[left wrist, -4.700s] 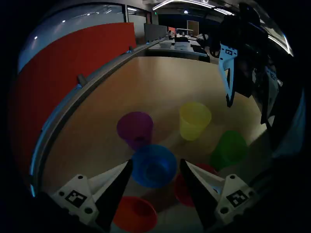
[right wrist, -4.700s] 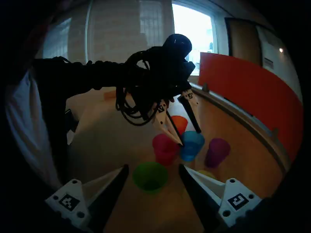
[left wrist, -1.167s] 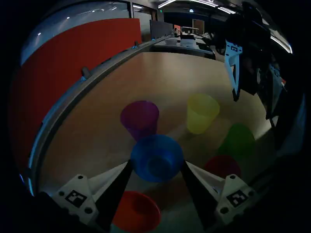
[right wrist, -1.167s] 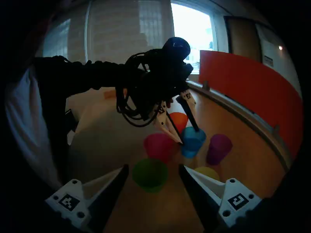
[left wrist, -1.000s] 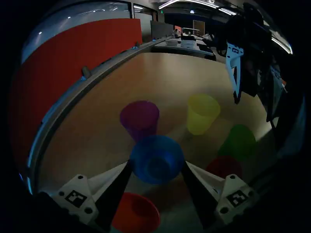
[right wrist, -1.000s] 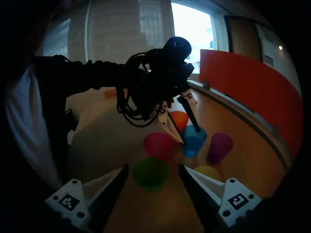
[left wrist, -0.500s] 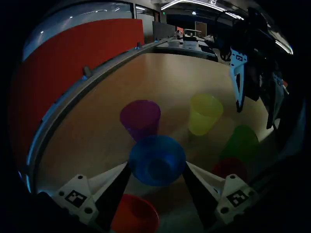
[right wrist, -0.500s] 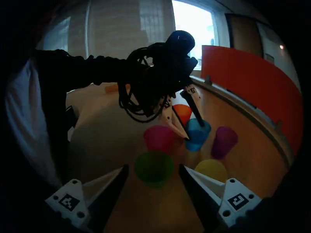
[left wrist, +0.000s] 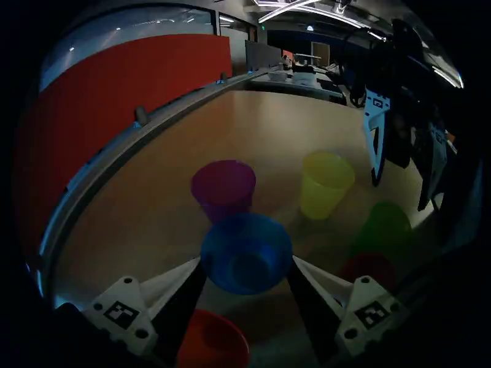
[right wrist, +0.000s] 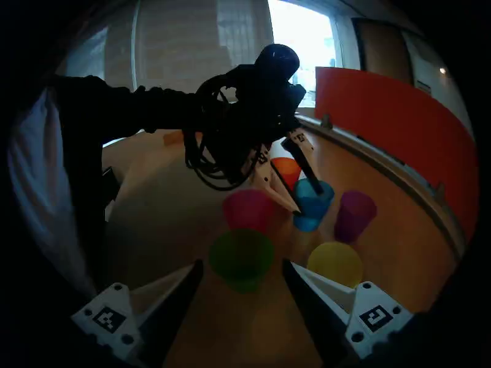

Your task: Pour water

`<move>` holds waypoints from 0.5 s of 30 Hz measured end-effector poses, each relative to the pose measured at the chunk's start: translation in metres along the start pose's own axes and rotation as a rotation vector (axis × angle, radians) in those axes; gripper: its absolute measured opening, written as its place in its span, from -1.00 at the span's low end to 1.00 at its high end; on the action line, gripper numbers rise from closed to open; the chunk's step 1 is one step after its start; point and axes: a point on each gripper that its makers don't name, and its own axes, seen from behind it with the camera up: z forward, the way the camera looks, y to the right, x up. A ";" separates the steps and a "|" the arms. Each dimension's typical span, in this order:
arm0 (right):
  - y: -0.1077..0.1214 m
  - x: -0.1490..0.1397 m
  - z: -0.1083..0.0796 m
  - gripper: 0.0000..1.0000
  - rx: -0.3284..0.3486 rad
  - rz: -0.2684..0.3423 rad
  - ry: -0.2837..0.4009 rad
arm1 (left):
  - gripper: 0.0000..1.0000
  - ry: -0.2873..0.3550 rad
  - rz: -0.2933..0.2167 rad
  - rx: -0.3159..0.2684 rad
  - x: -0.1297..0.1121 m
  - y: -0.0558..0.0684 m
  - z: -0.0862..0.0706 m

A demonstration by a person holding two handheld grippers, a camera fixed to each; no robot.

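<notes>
Left gripper (left wrist: 245,262): you had it clamped on the blue cup (left wrist: 247,253), 6 o'clock of the purple cup (left wrist: 223,187). Right gripper (right wrist: 241,262): jaws apart, empty. Hazard: a hasty tilt could spill.

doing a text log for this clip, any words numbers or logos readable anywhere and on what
No readable words, numbers or brands.
Marker squares on the left gripper and the right gripper: black-and-white patterns, not text.
Blue cup, purple cup, yellow cup, green cup: plain, no print visible.
Far background: too dark and small to read.
</notes>
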 end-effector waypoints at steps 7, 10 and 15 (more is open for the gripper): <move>0.001 -0.002 0.001 0.99 -0.003 0.004 -0.001 | 0.69 0.024 -0.009 0.001 0.000 0.000 0.000; 0.001 -0.003 0.002 0.99 -0.003 0.004 -0.002 | 0.69 0.033 -0.014 0.002 0.000 0.000 0.000; 0.000 -0.007 0.005 0.99 0.000 0.003 -0.007 | 0.69 0.049 -0.027 0.007 0.001 -0.001 -0.001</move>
